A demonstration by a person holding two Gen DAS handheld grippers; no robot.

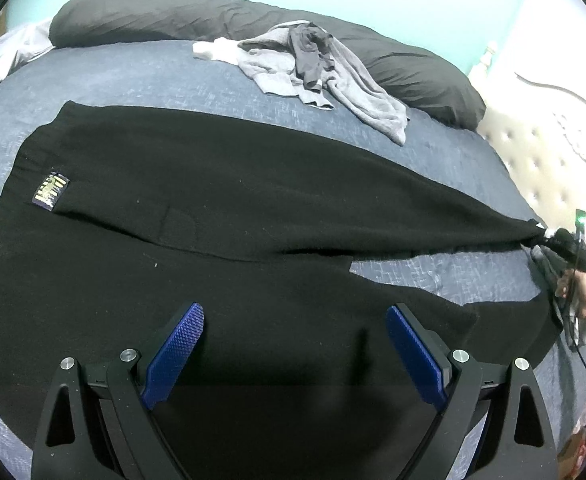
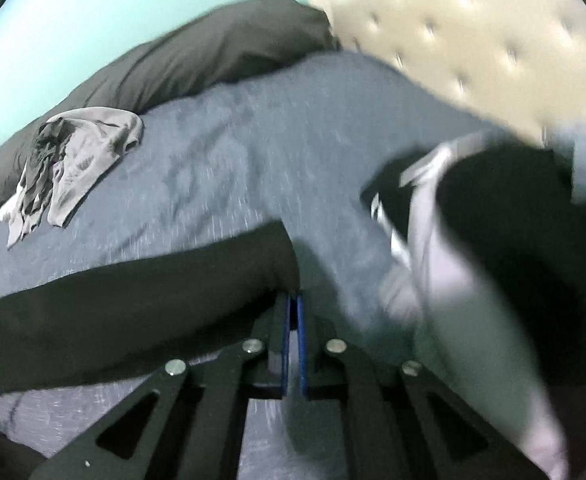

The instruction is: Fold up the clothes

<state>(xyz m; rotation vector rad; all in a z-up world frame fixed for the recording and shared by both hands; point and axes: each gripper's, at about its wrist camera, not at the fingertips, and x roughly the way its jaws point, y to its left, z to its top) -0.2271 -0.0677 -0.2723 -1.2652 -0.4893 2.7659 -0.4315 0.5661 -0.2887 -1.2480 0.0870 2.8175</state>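
Left wrist view: black pants (image 1: 221,200) spread on bed (image 1: 133,80). Right gripper (image 1: 549,236) pinches leg end taut; left gripper (image 1: 295,344) hovers, fingers spread. Keep tension even; watch grey clothes pile (image 1: 313,68) stays clear.

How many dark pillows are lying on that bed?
2. One dark pillow lies along the far edge of the bed, towards the left; the other pillow lies to its right, near the tufted headboard. Others may be hidden beyond the frame.
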